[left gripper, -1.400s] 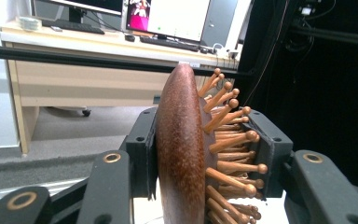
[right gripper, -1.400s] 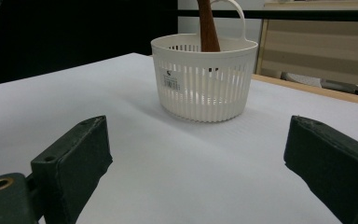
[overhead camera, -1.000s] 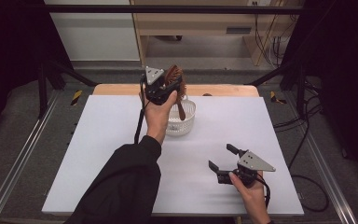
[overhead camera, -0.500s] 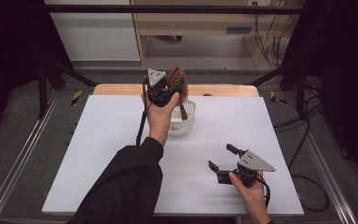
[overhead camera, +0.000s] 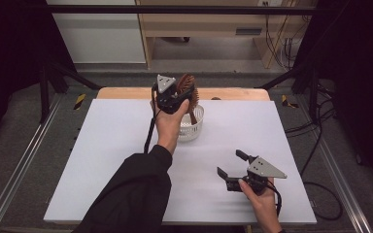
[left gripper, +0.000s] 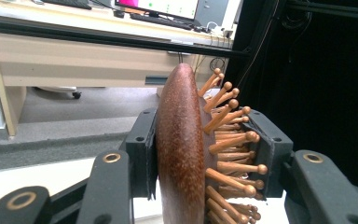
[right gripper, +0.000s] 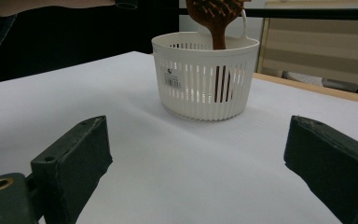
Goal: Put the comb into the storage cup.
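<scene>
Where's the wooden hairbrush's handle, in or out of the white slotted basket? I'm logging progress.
In: the wooden hairbrush stands upright, its handle showing through the white slotted basket wall, its head clamped in the left gripper.

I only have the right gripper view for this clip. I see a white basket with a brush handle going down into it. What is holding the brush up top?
Observer: The left claw is shut on the head of the wooden hairbrush, one pad on its smooth back, the other against the bristles.
Operator: Is the brush upright?
Observer: Roughly; from the high view its head tilts a little over the white basket, handle pointing down into it.
Operator: And the claw I am looking along?
Observer: The right claw sits open and holds nothing, above the white table on the person's side of the basket.
</scene>
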Motion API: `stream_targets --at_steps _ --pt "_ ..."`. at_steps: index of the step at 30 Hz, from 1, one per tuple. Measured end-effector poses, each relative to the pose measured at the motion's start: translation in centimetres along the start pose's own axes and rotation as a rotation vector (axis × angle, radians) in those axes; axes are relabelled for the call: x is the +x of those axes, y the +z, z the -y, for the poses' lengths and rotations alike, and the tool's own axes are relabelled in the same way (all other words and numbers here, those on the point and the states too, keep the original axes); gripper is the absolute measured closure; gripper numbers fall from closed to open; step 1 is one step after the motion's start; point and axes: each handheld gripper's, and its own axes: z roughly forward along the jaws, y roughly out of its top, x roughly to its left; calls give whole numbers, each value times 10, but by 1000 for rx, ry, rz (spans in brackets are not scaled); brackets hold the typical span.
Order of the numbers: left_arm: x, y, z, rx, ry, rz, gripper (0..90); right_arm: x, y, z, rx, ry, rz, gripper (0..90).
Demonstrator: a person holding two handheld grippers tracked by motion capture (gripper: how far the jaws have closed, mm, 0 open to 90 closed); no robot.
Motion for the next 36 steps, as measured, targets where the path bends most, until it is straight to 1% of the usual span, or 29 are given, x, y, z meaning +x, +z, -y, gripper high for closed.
stream_targets --at_steps 8,10,13,22,36 --pt "-2 1 3 3 -2 5 508 0 0 0 -1 0 1 74" --pt "0 1 3 4 -6 9 508 0 0 0 -1 0 1 73" --pt "0 2 3 3 -9 5 508 0 0 0 0 -2 2 73" --pt "-2 3 6 4 -21 11 508 1 0 0 3 0 0 71" --pt "0 5 11 5 -37 5 507 0 0 0 2 2 0 70"
